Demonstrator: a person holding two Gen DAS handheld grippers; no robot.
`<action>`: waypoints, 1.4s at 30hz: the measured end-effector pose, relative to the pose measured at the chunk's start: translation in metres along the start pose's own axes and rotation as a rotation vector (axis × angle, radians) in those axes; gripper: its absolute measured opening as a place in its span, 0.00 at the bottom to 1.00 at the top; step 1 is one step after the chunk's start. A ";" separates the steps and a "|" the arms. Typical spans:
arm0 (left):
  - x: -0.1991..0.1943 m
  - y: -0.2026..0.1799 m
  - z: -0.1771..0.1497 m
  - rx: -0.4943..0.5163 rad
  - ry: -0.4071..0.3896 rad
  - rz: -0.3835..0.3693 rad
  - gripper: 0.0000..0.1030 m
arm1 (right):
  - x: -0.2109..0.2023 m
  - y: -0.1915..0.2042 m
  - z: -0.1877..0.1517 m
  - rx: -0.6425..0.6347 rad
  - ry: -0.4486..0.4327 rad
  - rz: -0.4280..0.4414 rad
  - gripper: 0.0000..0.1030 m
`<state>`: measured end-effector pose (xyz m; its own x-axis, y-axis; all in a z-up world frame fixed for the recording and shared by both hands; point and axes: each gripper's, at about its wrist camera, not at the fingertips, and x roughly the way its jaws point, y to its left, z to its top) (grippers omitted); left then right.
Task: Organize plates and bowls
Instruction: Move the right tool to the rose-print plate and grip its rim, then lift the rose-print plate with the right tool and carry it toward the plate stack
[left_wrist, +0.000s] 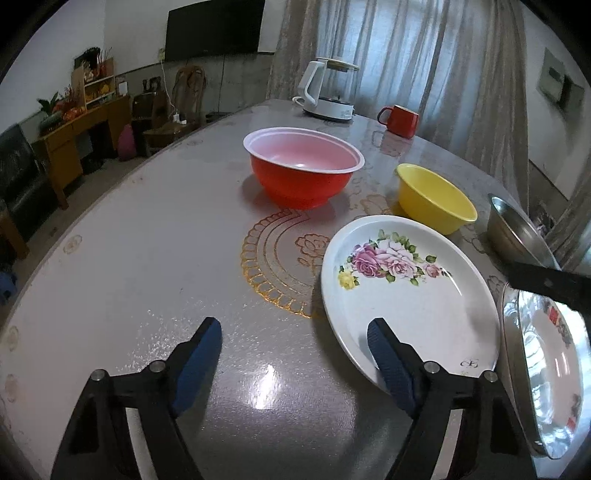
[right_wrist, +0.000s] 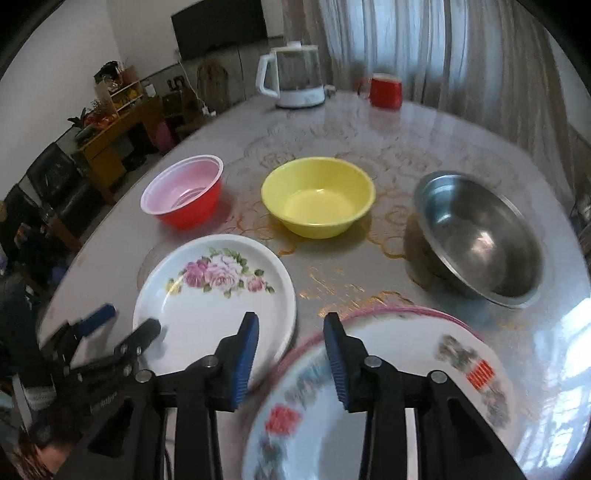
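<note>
My left gripper (left_wrist: 293, 332) is open low over the table, and its right finger (left_wrist: 388, 354) overlaps the near rim of a white plate with pink roses (left_wrist: 406, 306). The right wrist view shows this left gripper (right_wrist: 125, 321) at the left rim of the rose plate (right_wrist: 210, 310). My right gripper (right_wrist: 291, 321) stands narrowly open above the left edge of a blurred plate with red patterns (right_wrist: 406, 369); nothing is pinched. Behind stand a red bowl (right_wrist: 184, 210), a yellow bowl (right_wrist: 317, 199) and a steel bowl (right_wrist: 476, 236).
A white kettle (right_wrist: 295, 81) and a red mug (right_wrist: 384, 90) stand at the table's far edge. The glossy table (left_wrist: 147, 258) has bare surface to the left of the red bowl (left_wrist: 301, 181). A desk, chairs and curtains lie beyond.
</note>
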<state>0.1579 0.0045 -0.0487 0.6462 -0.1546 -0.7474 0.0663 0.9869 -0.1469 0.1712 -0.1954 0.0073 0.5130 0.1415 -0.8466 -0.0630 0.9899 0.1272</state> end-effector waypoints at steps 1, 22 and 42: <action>0.000 0.000 0.000 -0.004 0.000 -0.002 0.80 | 0.005 0.000 0.005 0.006 0.013 0.003 0.34; -0.011 0.012 -0.001 0.086 -0.036 -0.007 0.63 | 0.053 0.019 0.018 0.047 0.125 0.027 0.24; -0.014 0.053 -0.007 0.073 -0.033 -0.069 0.29 | 0.027 0.073 -0.056 0.091 -0.033 0.153 0.24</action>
<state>0.1468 0.0587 -0.0509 0.6625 -0.2218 -0.7155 0.1662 0.9749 -0.1484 0.1328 -0.1190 -0.0355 0.5318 0.2880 -0.7964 -0.0650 0.9515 0.3006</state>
